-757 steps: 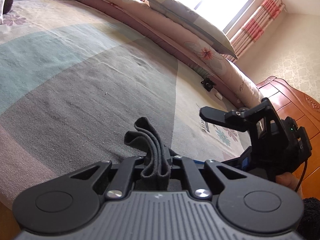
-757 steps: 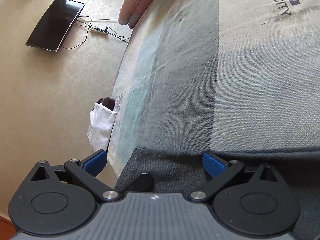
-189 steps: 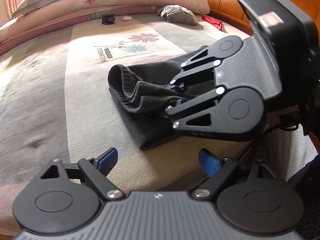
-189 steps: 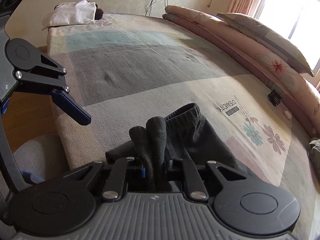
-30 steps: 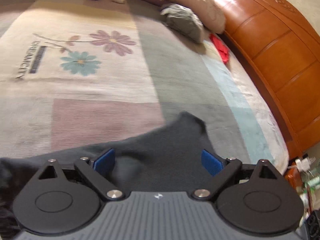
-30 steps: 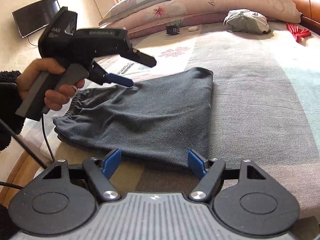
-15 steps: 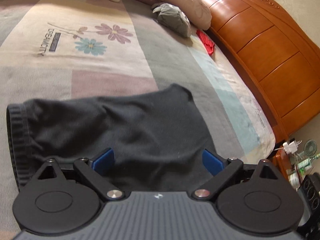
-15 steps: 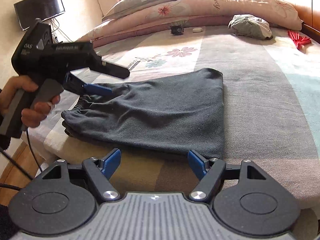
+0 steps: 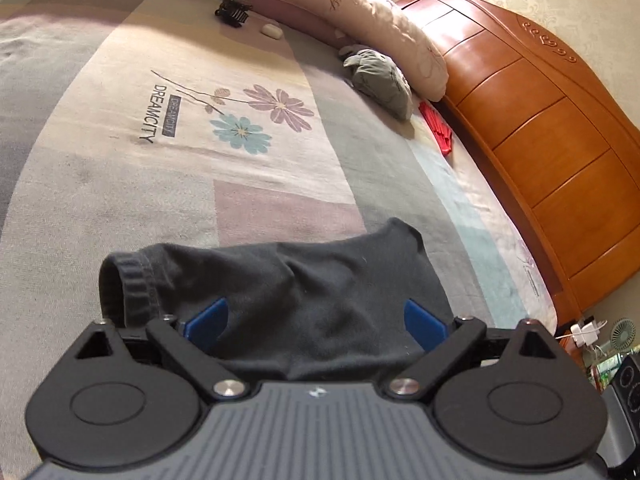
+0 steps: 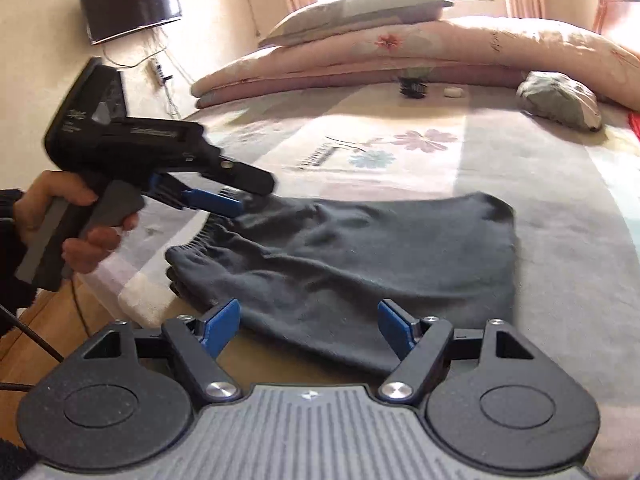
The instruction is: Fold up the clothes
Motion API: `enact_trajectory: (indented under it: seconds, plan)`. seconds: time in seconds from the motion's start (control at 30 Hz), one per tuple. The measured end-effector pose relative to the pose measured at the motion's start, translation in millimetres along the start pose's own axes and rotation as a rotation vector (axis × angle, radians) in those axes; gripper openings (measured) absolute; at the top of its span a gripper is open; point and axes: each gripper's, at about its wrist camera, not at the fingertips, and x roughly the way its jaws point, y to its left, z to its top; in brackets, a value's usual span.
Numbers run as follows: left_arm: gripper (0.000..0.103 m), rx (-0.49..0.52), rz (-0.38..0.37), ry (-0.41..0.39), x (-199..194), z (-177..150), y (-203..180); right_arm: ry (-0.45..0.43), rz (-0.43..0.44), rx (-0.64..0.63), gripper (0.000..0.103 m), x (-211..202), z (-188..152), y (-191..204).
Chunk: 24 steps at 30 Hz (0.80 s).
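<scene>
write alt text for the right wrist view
A dark grey folded knit garment lies flat on a striped floral bedspread. The right gripper hovers open at its near edge; the hand-held left gripper reaches over its elastic waistband.

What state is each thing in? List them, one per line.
dark garment: folded, flat on bed, not gripped
left gripper: fingers open, above the garment
right gripper: fingers open, empty, at the garment's near edge
grey bundle: crumpled by the quilt
wall screen: dark
</scene>
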Motion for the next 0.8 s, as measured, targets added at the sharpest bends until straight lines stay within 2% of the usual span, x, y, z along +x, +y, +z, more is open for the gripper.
enact_trajectory:
  seconds: [0.07, 0.17, 0.3, 0.47, 0.57, 0.63, 0.73, 0.8]
  plan:
    - [0.093, -0.002, 0.055, -0.015, 9.4, 3.0, 12.8, 0.019, 0.024, -0.005, 0.081, 17.1, 5.8, 3.1]
    - [0.091, -0.037, 0.025, -0.025, 7.0, 3.6, 24.2, 0.083, 0.001, 0.047, 0.081, 37.9, 0.6, -1.3]
    - [0.092, -0.003, 0.067, -0.049, -13.3, 1.4, 9.2, 0.092, -0.015, 0.1, 0.081, 30.8, -11.2, -11.0]
    - [0.094, 0.035, -0.008, 0.022, -31.8, -23.0, -11.8, 0.069, 0.002, 0.1, 0.082, 18.9, -10.8, -13.3]
    - [0.094, 0.008, 0.016, 0.104, -29.8, -47.1, -10.0, 0.09, 0.005, 0.114, 0.082, 23.8, -13.5, -16.1]
    - [0.094, -0.007, 0.022, 0.117, -31.5, -57.9, -5.6, 0.097, 0.004, 0.13, 0.082, 26.3, -16.9, -18.7]
    - [0.094, 0.002, 0.029, 0.062, -50.4, -59.3, -17.1, 0.093, 0.01, 0.148, 0.082, 22.6, -16.2, -21.0]
    - [0.094, 0.023, -0.01, 0.021, -59.0, -62.1, -26.3, 0.078, 0.013, 0.139, 0.083, 16.1, -13.5, -19.6]
